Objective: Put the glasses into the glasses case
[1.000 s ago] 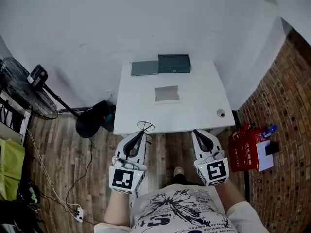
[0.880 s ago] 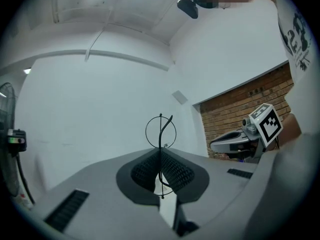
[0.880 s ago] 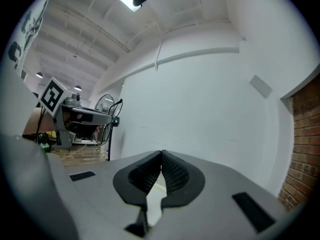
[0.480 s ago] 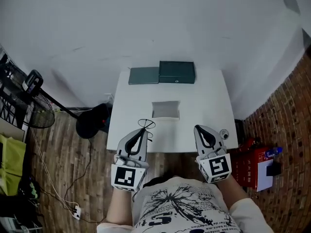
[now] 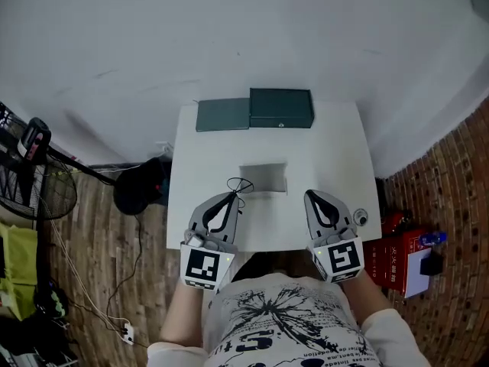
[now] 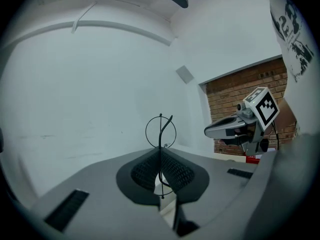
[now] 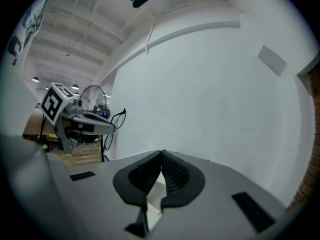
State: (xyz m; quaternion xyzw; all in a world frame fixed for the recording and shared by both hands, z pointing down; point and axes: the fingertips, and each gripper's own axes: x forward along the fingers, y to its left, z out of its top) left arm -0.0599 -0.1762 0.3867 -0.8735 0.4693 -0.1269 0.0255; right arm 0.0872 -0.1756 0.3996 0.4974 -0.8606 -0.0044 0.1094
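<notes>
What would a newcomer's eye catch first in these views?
First, the thin wire glasses, pinched in the shut left claw above the near half of the white table. Next, the dark case at the table's far edge, well apart from the glasses. The right claw is shut and empty.

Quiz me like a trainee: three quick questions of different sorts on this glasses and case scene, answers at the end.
1. Which gripper holds the glasses? A: left gripper. B: right gripper. C: neither.
2. True or false: the glasses case lies at the near edge of the table, by the person.
3. Fill in: the right gripper's jaws are ____, with nothing between them.
Key: 1 A. 2 False; it lies at the far edge. 3 shut.
</notes>
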